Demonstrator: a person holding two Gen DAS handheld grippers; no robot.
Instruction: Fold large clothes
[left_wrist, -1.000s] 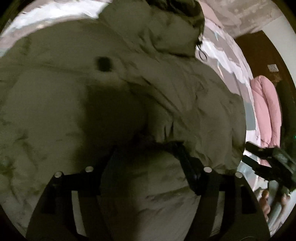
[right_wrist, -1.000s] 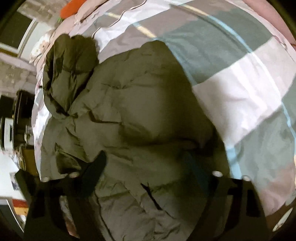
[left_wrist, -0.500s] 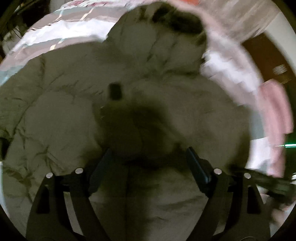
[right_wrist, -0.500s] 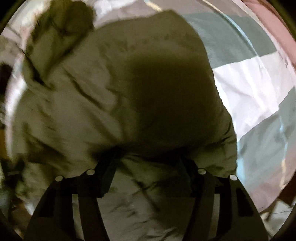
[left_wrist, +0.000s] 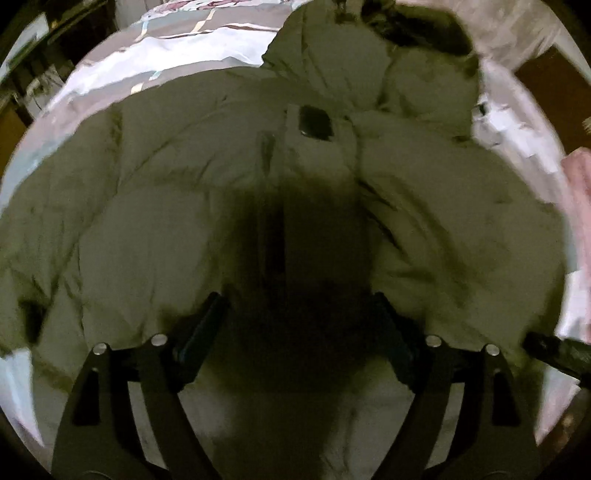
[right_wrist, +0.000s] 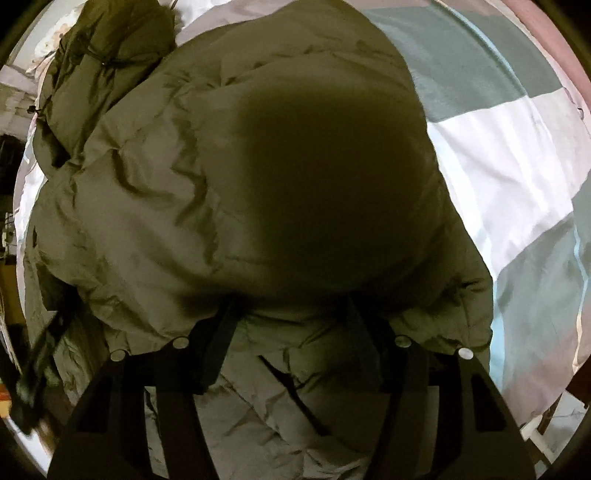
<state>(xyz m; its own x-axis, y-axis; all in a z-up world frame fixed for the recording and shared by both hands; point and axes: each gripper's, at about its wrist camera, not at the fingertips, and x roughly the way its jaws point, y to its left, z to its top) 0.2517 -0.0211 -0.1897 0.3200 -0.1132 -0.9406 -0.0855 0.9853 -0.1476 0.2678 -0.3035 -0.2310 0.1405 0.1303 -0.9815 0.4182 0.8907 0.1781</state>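
Olive padded jacket (left_wrist: 184, 229) covers checked bed (right_wrist: 509, 162); left tongs (left_wrist: 295, 317) and right tongs (right_wrist: 291, 325) spread above it; pink garment (left_wrist: 580, 177) beside.

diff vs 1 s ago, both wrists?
Both cameras have pulled back and up over the olive jacket: the left wrist view now takes in more of the checked bedspread and the black patch near the collar. The left gripper and right gripper remain wide open, gripping nothing. The jacket stays spread on the bed, hood at the far end.
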